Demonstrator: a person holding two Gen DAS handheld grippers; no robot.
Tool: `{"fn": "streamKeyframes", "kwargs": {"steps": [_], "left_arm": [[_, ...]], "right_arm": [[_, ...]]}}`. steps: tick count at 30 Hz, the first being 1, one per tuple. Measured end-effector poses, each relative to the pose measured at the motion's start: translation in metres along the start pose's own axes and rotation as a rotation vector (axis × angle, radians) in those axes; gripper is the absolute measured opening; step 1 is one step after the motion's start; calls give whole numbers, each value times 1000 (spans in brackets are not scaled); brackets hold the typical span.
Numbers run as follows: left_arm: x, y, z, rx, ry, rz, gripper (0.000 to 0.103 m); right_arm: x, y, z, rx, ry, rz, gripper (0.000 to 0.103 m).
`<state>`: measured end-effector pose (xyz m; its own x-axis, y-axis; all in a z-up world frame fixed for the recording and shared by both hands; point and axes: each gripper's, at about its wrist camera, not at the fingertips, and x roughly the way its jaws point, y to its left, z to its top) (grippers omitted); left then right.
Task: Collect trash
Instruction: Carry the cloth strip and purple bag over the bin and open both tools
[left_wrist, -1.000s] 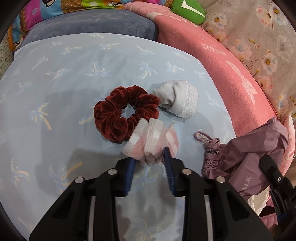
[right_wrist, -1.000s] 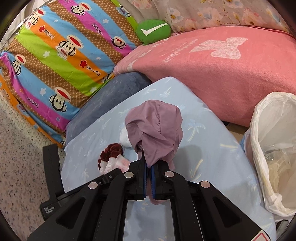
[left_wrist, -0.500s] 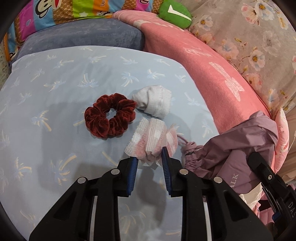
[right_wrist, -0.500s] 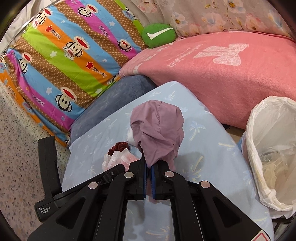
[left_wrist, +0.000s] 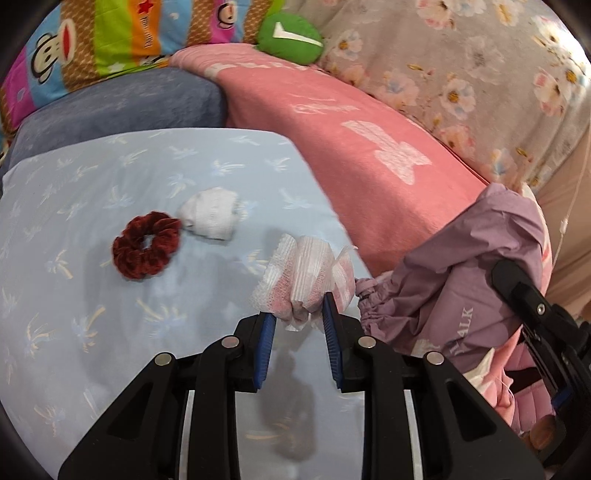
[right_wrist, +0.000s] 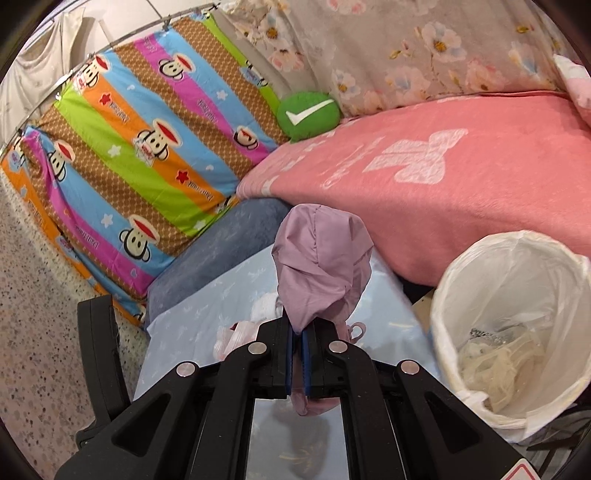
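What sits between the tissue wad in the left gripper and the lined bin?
The purple fabric pouch, pinched in the right gripper, hangs to the right of the tissue wad held by the left gripper. The lined bin has an open mouth.

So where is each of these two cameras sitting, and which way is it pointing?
Left wrist: on the left hand-held gripper, looking down at the pale blue sheet; its fingers grip a pink-and-white wad.
Right wrist: on the right hand-held gripper, facing the striped pillow and bin; its fingers pinch a purple pouch.
Shared: pouch, wad, sheet, pink blanket.
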<state>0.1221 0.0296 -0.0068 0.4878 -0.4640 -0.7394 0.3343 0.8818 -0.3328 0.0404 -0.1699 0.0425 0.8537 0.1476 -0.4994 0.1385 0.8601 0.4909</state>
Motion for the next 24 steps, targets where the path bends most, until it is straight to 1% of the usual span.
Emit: {"fn": "streamKeyframes", "kwargs": {"steps": [11,18,21,23,24], "left_arm": [[9,-89,-5,196,20,-89,25],[24,-135,-7,271,43,-128,26],[28,-152,-9,299,56,-164,27],[31,-161,-10,300,70,-179,34],[31,-164,-11,300,68,-181,44]], "right_arm": [[-63,-69,22,78,-114,-89,4],[-87,-104,31,110,-152,-137,4],[-96,-118,34,124,-163,-155,4],[-98,-122,36,131,-170,-163,4],[-99,-124,37,135,-173,-165,4]]}}
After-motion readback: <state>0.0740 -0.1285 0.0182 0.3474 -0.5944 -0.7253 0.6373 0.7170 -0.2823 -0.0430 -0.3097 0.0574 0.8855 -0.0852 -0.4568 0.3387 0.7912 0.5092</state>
